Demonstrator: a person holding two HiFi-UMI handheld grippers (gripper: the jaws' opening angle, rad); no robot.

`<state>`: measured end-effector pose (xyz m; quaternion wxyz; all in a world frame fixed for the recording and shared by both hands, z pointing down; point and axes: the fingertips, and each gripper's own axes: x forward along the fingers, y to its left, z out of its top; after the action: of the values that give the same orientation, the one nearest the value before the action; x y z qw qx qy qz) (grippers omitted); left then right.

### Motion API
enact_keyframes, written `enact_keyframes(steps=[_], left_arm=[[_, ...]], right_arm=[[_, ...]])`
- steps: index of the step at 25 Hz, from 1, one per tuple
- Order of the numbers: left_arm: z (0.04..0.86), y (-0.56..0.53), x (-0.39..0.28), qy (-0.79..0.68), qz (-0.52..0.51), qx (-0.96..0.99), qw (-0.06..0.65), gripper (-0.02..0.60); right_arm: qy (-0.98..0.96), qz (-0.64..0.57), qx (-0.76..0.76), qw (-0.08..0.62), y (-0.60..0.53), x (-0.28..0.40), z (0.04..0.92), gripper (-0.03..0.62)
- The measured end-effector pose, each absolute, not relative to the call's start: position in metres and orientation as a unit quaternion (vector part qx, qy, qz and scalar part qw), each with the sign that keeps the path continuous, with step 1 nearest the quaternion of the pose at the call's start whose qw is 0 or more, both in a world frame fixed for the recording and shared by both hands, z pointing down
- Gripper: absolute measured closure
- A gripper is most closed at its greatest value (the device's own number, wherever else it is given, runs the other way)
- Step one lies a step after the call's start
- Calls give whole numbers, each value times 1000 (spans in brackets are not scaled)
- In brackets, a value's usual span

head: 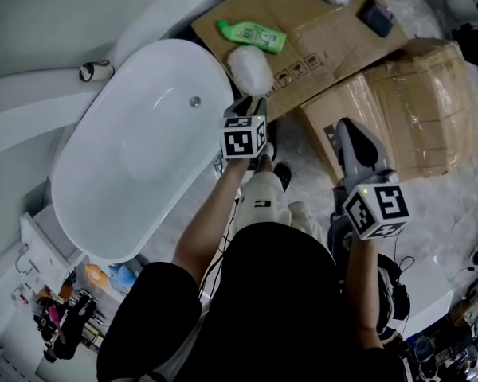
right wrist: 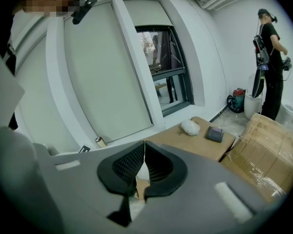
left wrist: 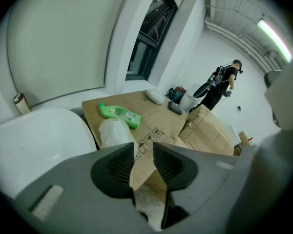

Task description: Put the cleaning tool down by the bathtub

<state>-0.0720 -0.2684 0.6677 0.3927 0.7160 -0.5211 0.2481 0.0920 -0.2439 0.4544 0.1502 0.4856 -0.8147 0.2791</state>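
L hand-held gripper (left wrist: 143, 146) released, R hand-held gripper (right wrist: 144, 143) clenched, white pad (head: 249, 68), bottle (head: 252, 34) on cardboard (head: 334, 34) by tub (head: 143, 134)

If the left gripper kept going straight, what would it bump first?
Probably the flattened cardboard on the floor, right beside the white fluffy pad. The left gripper frames that spot between open, empty jaws, though depth is unclear.

Bathtub (head: 135, 157) left, cardboard box (head: 414, 110) right; open floor (head: 299, 146) between.
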Motion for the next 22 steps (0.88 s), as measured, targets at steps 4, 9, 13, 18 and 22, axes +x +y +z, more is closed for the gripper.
enact_keyframes(steps=[4, 9, 13, 18, 22], left_arm=[[651, -241, -64, -527, 242, 724, 373, 470], [626, -209, -57, -542, 225, 728, 354, 477], [602, -181, -54, -550, 210, 737, 333, 482], [573, -139, -52, -561, 193, 742, 312, 486], [546, -114, -54, -570, 177, 749, 287, 492]], right_arm=[[-815, 273, 491, 143, -215, 107, 448, 583], [-821, 259, 492, 132, -175, 118, 435, 583], [-830, 241, 489, 122, -143, 120, 422, 583], [-840, 225, 482, 111, -99, 122, 407, 583], [-851, 211, 471, 101, -74, 120, 396, 583]])
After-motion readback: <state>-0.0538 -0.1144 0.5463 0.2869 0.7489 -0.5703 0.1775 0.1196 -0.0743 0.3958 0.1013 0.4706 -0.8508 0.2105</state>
